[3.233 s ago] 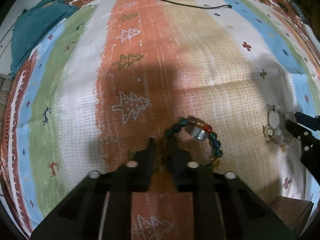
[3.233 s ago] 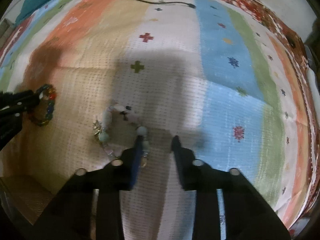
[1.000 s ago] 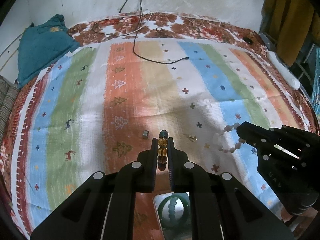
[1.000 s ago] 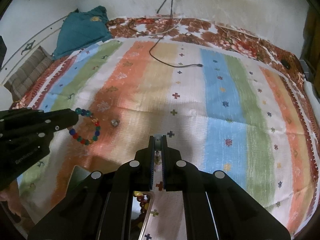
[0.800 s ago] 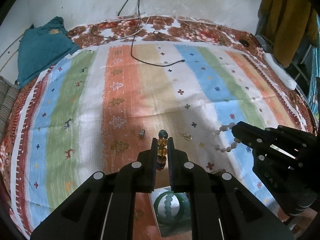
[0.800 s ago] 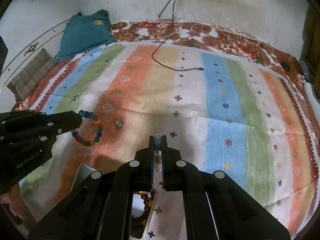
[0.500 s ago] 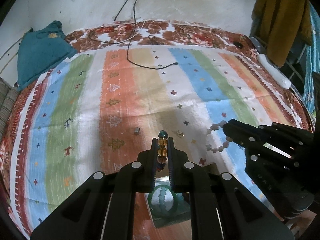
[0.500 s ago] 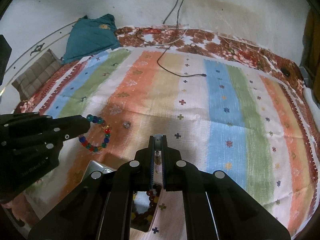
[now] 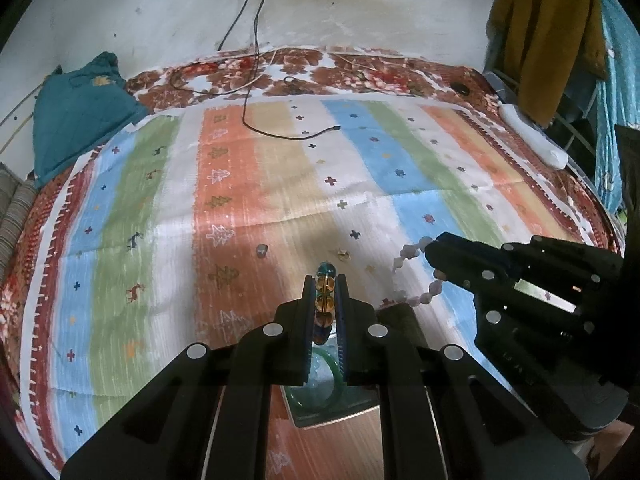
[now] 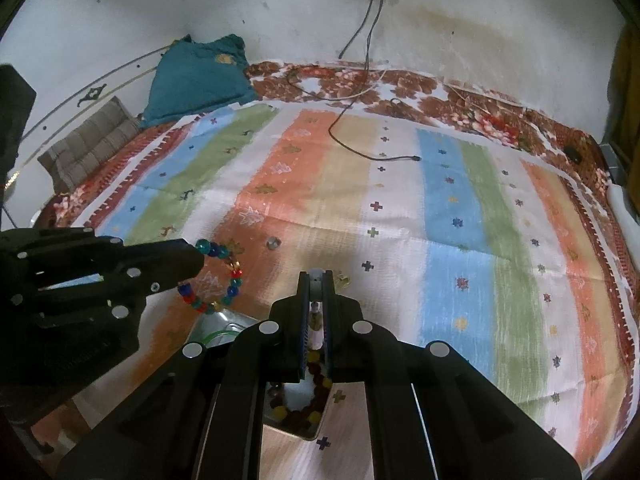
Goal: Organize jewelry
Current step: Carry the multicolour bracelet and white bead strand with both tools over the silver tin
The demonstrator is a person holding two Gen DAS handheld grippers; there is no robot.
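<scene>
The multicoloured bead bracelet (image 10: 216, 276) hangs from the tip of the left tool (image 9: 325, 280), whose jaws are closed down on two or three amber beads with a teal one just beyond the tips. It looks light and limp: a loop of hard, smooth, round beads on a string, so it droops and will swing. Glossy round beads could roll out from between flat pads, so a hold across the string between two beads seems safer than one on a single bead's crown.

The pale pink-and-white bracelet (image 9: 416, 276) dangles in the same way from the right tool (image 10: 316, 280), which is shut tight on a thin part of it. It reads as light and loose too, with irregular beads that may be brittle if dropped.

Below and just behind each tool's fingers lies an open tray. Under the left tool a green bangle (image 9: 320, 376) rests in one tray (image 9: 332, 416); it looks rigid and smooth. Under the right tool a dark red-and-yellow beaded strand (image 10: 308, 408) lies in another compartment (image 10: 296, 430).

Ahead of both tools, on the striped bedspread (image 9: 248, 184), sit a small silver ring-like piece (image 9: 261, 250) and a small gold piece (image 9: 343, 255), well apart from either tool.

Faint raised lettering shows on the tool bodies, too dim to read; no other writing is legible.
</scene>
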